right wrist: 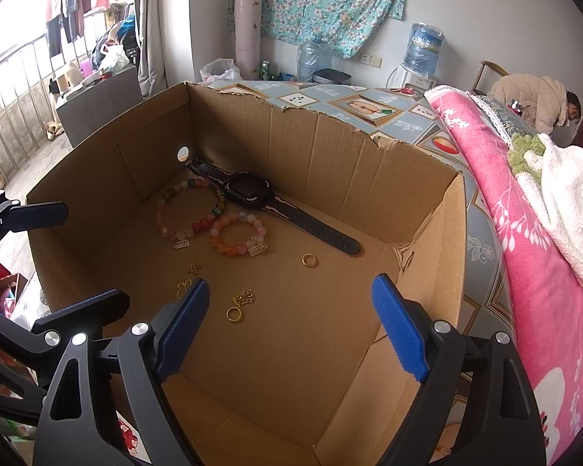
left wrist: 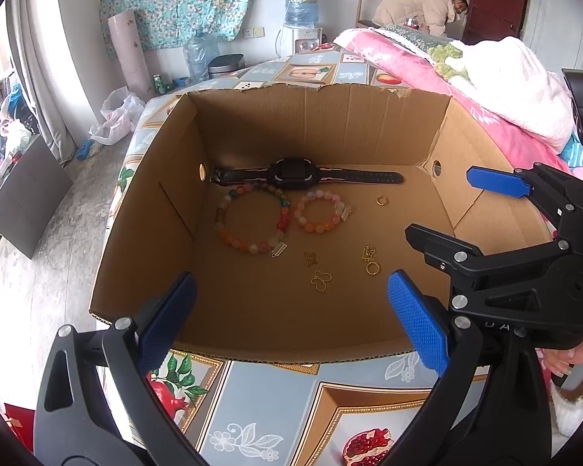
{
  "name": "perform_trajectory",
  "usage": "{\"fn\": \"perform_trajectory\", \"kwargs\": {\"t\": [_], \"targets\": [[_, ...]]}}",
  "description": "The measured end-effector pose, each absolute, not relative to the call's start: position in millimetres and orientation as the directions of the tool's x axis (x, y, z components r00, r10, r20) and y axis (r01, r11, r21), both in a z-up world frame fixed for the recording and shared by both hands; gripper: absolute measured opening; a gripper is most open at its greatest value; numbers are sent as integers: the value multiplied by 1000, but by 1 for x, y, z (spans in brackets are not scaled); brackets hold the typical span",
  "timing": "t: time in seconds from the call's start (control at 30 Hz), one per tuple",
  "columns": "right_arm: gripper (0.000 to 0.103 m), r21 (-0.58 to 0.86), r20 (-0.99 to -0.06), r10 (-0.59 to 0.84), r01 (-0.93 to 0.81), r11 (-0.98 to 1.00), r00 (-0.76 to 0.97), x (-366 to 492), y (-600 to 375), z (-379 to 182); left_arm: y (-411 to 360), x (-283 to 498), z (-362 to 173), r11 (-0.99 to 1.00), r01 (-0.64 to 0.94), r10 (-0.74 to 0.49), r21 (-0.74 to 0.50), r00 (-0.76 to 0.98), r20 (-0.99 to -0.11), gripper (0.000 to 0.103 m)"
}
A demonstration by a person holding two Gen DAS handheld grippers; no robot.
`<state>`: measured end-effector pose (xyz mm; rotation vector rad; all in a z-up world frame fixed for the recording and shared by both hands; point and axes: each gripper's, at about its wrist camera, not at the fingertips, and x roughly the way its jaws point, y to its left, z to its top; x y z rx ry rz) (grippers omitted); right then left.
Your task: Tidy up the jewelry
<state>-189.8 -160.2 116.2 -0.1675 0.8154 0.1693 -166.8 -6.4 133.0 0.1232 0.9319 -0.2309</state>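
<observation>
An open cardboard box (left wrist: pixel 144 209) (right wrist: pixel 427 256) stands on the table. On its floor lie a black smartwatch (left wrist: pixel 291 173) (right wrist: pixel 248 190), a large bead bracelet (left wrist: pixel 252 219) (right wrist: pixel 163 209) and a small bead bracelet (left wrist: pixel 318 211) (right wrist: pixel 229 248). Two gold rings (left wrist: pixel 383 200) (right wrist: pixel 309 260), a gold pendant (left wrist: pixel 368 252) (right wrist: pixel 245 297) and butterfly charms (left wrist: pixel 321 281) (right wrist: pixel 194 267) also lie there. My left gripper (left wrist: pixel 291 324) (right wrist: pixel 70 260) hovers open and empty over the near rim. My right gripper (right wrist: pixel 291 330) (left wrist: pixel 470 213) is open and empty above the box's right side.
The table (left wrist: pixel 276 400) wears a blue fruit-print cloth. Pink and white blankets (left wrist: pixel 524 116) (right wrist: pixel 544 233) are piled right of the box. A person in a beige coat (left wrist: pixel 419 7) bends over at the back, near a water dispenser (left wrist: pixel 301 11).
</observation>
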Motion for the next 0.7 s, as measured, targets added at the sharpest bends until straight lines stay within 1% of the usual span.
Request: {"fn": "perform_trajectory", "kwargs": {"t": [0.7], "targets": [[84,-83,-735,86,-214,973,673,-189,-161,117,-6,-166,133,967,254,-144,6,567,-811,95]]}}
